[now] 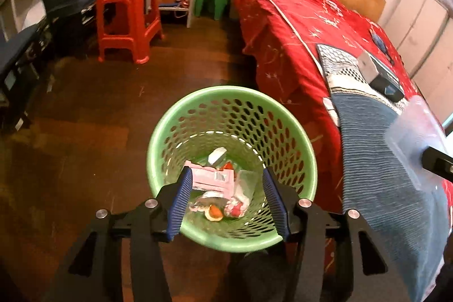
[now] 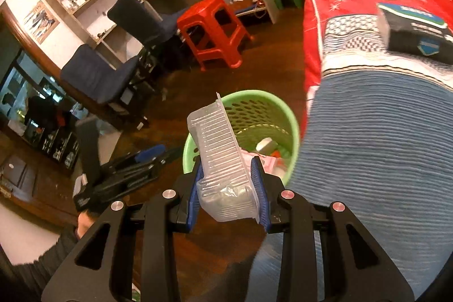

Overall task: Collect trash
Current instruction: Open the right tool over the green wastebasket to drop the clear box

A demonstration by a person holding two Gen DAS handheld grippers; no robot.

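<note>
Left gripper (image 1: 226, 186) and right gripper (image 2: 230, 183), black angular frames, round silver screws, ribbed blue finger pads (image 1: 177, 205), dark ribbed-knit sleeve (image 2: 36, 268) at near left

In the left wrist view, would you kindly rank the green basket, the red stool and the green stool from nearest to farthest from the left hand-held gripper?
1. Green basket, directly beneath the left hand-held gripper, whose fingers are apart with nothing gripped.
2. Red stool, across the floor, up-left.
3. Green stool, farther back, beside the bed.
</note>
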